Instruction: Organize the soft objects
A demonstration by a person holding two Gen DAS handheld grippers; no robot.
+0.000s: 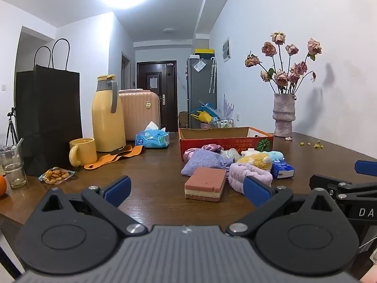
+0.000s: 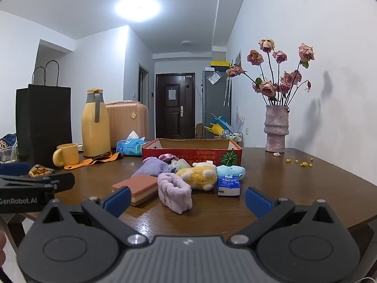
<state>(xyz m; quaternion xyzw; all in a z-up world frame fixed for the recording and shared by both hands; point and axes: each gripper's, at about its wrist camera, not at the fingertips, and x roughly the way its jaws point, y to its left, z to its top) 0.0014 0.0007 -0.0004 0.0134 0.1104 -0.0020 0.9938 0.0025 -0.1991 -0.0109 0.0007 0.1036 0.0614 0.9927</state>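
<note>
A heap of soft things lies on the brown table in front of a red cardboard box [image 1: 226, 141] [image 2: 192, 153]. Nearest is a pink layered sponge [image 1: 205, 186] [image 2: 136, 188]. Beside it are a fluffy lilac band [image 1: 238, 174] [image 2: 174, 192], a yellow plush toy [image 1: 255, 161] [image 2: 198, 176], a light blue plush [image 2: 231, 171], a purple cloth pouch [image 1: 205, 162] [image 2: 152, 168] and a blue tissue pack [image 1: 282, 168] [image 2: 228, 184]. My left gripper [image 1: 187, 189] stands open, short of the sponge. My right gripper [image 2: 188, 200] is open too, short of the lilac band. Both are empty.
On the left stand a yellow thermos [image 1: 108, 115], a yellow mug [image 1: 82, 151], a black paper bag [image 1: 47, 118], a snack packet [image 1: 55, 175], a glass [image 1: 13, 165] and an orange strap [image 1: 115, 156]. A vase of dried roses [image 1: 284, 113] stands at the back right.
</note>
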